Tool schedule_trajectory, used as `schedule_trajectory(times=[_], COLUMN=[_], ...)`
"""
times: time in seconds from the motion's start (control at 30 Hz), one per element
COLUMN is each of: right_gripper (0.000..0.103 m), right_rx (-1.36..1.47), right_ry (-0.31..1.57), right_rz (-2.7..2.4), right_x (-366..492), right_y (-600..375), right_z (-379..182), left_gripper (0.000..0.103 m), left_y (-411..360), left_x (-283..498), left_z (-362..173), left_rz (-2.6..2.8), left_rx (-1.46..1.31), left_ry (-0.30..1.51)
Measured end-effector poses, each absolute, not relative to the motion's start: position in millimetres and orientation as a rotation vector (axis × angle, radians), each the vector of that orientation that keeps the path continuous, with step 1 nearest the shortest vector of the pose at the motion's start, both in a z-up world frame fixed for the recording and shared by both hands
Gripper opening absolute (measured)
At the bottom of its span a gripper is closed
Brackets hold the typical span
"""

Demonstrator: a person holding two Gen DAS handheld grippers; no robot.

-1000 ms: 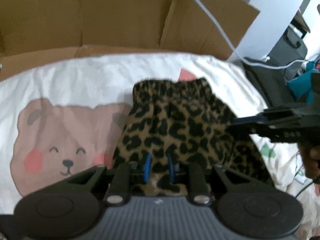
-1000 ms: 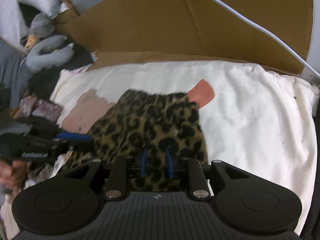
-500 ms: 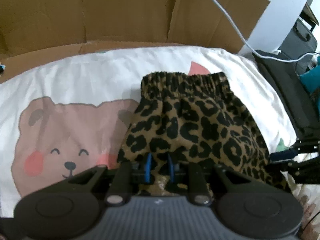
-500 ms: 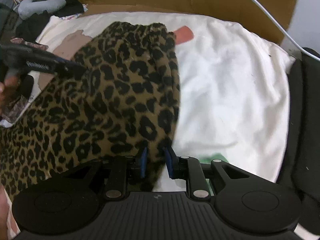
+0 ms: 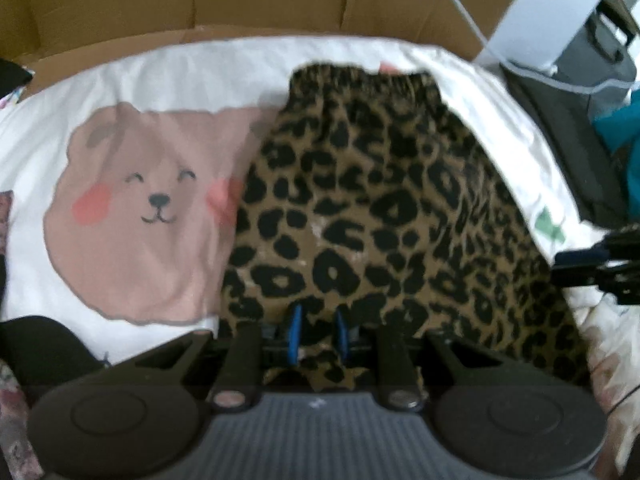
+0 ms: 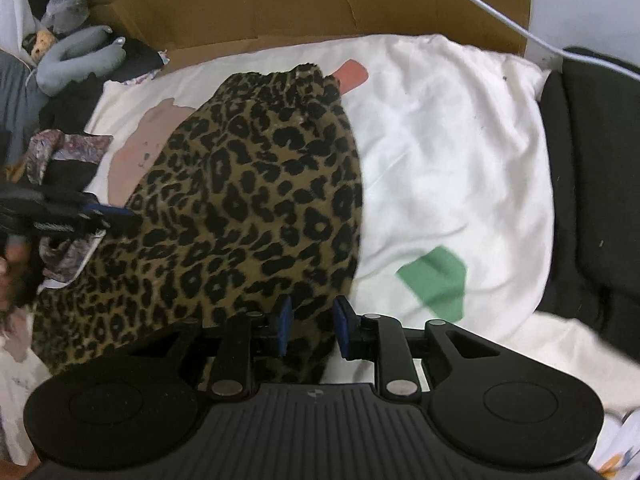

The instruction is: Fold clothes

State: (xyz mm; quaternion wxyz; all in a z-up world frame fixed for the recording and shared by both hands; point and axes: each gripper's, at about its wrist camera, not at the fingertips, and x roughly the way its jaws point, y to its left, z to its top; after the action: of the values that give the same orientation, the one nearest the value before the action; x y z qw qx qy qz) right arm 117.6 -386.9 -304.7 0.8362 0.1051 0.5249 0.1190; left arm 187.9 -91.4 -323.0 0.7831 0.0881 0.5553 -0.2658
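Leopard skirt [image 5: 360, 208] hem sat pinched between the nearly closed pads of the left gripper [image 5: 318, 334], the cloth spreading ahead over a bear-print sheet [image 5: 132, 216]. The right gripper [image 6: 310, 326] had just been opening, its pads apart with skirt edge loose between them, white sheet to its right.

Each handheld gripper, the left gripper [image 5: 317, 334] and right gripper [image 6: 311, 328], shows a ribbed black body, 2 round black discs, 2 silver screws and 2 blue-padded fingers [image 6: 283, 322].
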Motion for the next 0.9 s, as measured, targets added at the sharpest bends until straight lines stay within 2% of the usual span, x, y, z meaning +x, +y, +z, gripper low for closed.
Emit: schedule_trajectory(times=[0.1,0.43,0.73,0.9], right_gripper=[0.043,0.044,0.045,0.045], right_rx=[0.203,0.2,0.212,0.374], right_ry=[1.142,1.232,1.245,1.232], right_rz=[0.254,0.254,0.239,0.256], right_x=[110.4,83.2,63.3,53.6], right_y=[-383.5,-378.2,-383.6,-400.0], right_z=[-310.1,-330.9,-325.6,-320.4], left_gripper=[0.019,0.02,0.02,0.019], left_y=[-96.6,-95.4,-121.3,-126.3], left_x=[182.2,168.8,144.3,141.4], left_z=[-327.5,-310.1,-337.1,-330.9], left_rz=[-0.582,-0.667,-0.73,-0.773], left_rx=[0.217,0.15,0.189,0.184], left_ry=[1.192,1.193,1.251,1.257])
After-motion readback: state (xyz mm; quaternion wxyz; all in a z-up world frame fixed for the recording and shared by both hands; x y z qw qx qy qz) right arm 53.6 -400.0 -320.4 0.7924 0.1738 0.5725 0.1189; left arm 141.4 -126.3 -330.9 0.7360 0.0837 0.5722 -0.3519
